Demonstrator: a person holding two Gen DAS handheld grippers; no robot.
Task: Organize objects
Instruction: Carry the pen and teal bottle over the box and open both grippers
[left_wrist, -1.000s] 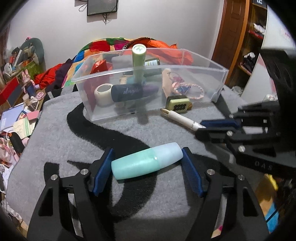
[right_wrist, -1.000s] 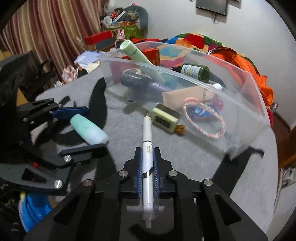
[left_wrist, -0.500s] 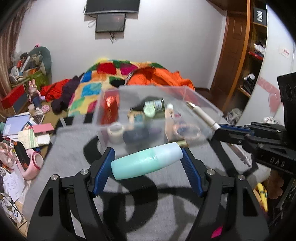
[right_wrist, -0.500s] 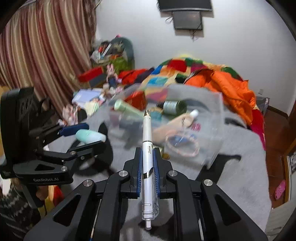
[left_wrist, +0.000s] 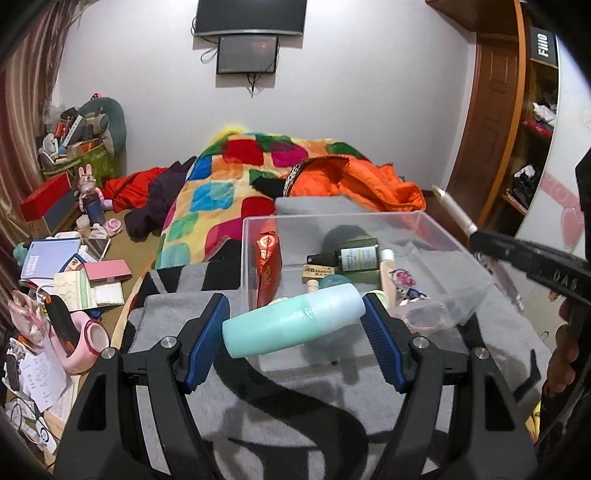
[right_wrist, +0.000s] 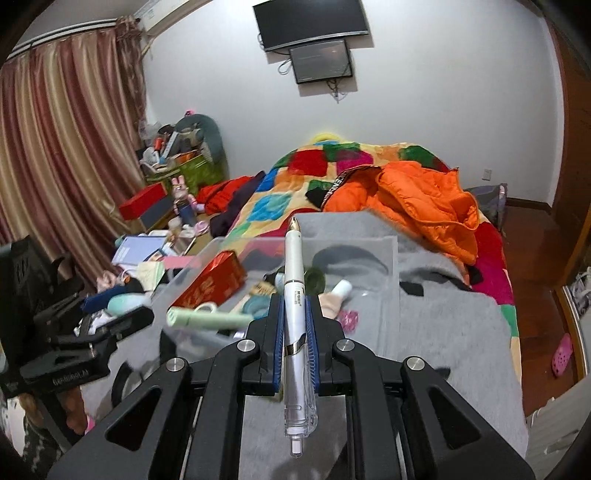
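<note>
My left gripper (left_wrist: 295, 326) is shut on a mint-green bottle (left_wrist: 291, 325) held crosswise, lifted over the near edge of the clear plastic bin (left_wrist: 443, 236). My right gripper (right_wrist: 294, 321) is shut on a white pen (right_wrist: 293, 273) that points forward over the bin (right_wrist: 384, 243). The pen also shows in the left wrist view (left_wrist: 452, 212), at the right above the bin. The left gripper and its bottle show in the right wrist view (right_wrist: 122, 304) at the left. The bin holds a red packet (left_wrist: 267, 266), a dark green bottle (left_wrist: 358, 254), a pale green tube (right_wrist: 207, 319) and other small items.
The bin sits on a grey and black blanket (left_wrist: 295, 406) over a bed with a patchwork quilt (left_wrist: 229, 184) and an orange jacket (right_wrist: 424, 199). Books, boxes and clutter (left_wrist: 74, 266) cover the floor at the left. A wooden shelf (left_wrist: 532, 110) stands at the right.
Both grippers have risen off the blanket with the bottle and the pen and moved forward over the bin. The view now looks down into the bin from above.
</note>
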